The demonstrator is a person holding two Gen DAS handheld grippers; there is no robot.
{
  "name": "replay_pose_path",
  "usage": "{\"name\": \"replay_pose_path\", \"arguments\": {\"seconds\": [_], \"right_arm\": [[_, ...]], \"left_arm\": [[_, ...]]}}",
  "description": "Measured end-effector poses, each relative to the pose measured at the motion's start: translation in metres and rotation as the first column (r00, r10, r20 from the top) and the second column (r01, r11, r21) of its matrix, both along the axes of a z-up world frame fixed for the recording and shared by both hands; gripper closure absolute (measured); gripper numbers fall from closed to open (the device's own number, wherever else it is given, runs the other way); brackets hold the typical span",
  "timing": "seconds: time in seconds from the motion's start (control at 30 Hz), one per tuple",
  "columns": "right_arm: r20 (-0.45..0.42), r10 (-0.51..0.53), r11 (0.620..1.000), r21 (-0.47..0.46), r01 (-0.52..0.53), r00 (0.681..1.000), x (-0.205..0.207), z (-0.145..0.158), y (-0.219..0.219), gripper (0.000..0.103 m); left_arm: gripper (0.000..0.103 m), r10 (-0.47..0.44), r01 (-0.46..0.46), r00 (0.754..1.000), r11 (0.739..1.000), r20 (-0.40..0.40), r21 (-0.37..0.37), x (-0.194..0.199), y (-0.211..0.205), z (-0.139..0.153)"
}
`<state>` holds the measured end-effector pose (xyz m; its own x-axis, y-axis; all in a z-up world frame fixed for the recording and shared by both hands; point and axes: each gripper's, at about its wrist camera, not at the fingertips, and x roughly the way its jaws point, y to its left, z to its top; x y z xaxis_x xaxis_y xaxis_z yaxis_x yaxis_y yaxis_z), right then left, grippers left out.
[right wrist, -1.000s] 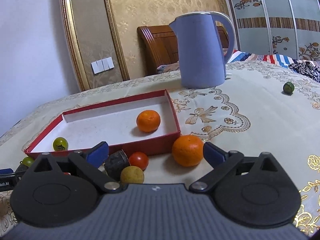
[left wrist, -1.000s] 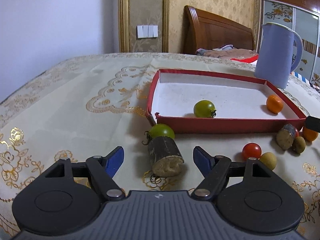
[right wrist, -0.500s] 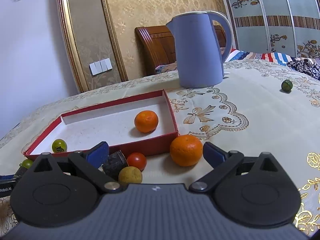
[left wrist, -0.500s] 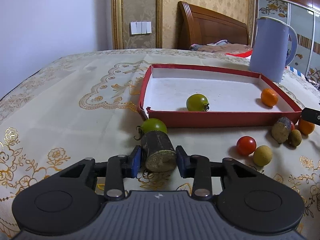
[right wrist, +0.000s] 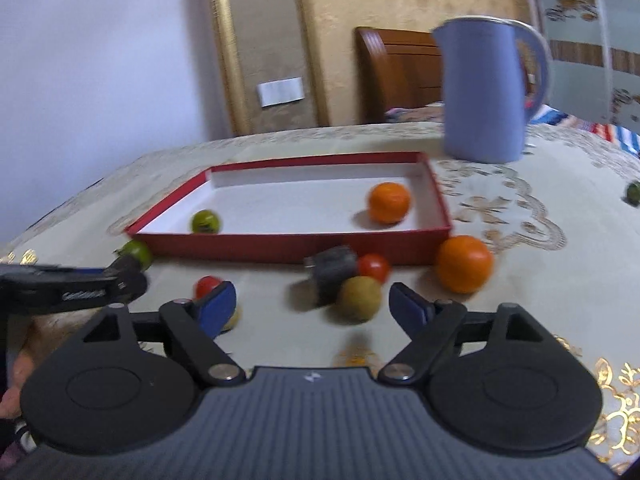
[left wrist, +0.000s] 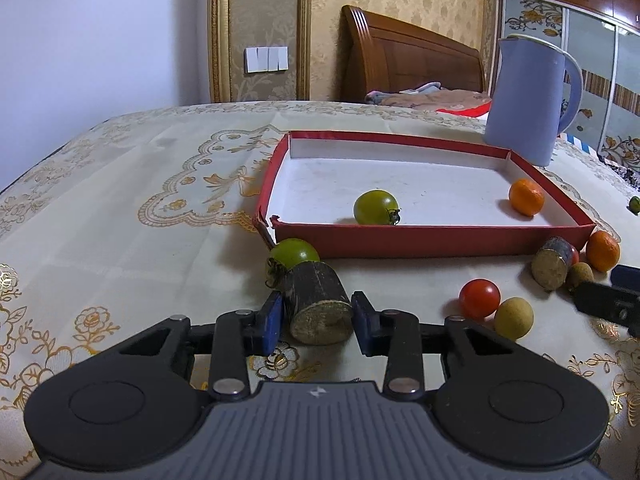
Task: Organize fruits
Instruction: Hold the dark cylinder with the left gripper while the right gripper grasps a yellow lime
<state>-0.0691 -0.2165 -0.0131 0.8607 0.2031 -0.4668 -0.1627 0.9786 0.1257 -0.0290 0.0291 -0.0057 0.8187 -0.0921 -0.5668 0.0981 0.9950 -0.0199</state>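
The left hand-held gripper (left wrist: 318, 318) pinches a dark sugarcane stub (left wrist: 318, 306) that lies on the surface (left wrist: 120, 216), a green tomato (left wrist: 294, 253) touching its far end at 11 o'clock. The right hand-held gripper (right wrist: 312, 304) has just been narrowing but stands spread with nothing pressed, a tan round fruit (right wrist: 359, 299) just beyond its tips. The red tray (right wrist: 280, 242) holds another green tomato (right wrist: 205, 221) and an orange (right wrist: 389, 202).

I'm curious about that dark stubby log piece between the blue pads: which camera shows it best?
The left wrist view: the log piece sits sharp and close between the left gripper pads, cut end facing the camera. In the right wrist view, it is hidden behind the left gripper.
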Motion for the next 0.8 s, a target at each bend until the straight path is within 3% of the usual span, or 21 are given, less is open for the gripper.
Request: {"name": "replay_pose_path", "arguments": {"seconds": [0.13, 0.27, 0.43, 0.8], "right_arm": [[-0.004, 0.046, 0.999, -0.026, -0.046, 0.999, -0.001, 0.001, 0.014, 0.020], [-0.027, 0.064, 0.997, -0.044, -0.065, 0.998, 0.003, 0.002, 0.023, 0.032], [-0.044, 0.078, 0.994, -0.067, -0.081, 0.996, 0.009, 0.001, 0.032, 0.032], [-0.088, 0.123, 0.987, -0.088, -0.131, 0.989, 0.018, -0.004, 0.047, 0.050]], "left_arm": [[0.067, -0.002, 0.002, 1.000, 1.000, 0.002, -0.002, -0.001, 0.001, 0.000], [0.067, -0.001, 0.001, 1.000, 1.000, 0.002, -0.002, 0.000, 0.002, 0.000], [0.067, -0.001, 0.001, 1.000, 1.000, 0.002, -0.001, 0.000, 0.001, 0.000], [0.067, -0.002, 0.002, 1.000, 1.000, 0.001, -0.004, -0.001, 0.001, 0.000]]}}
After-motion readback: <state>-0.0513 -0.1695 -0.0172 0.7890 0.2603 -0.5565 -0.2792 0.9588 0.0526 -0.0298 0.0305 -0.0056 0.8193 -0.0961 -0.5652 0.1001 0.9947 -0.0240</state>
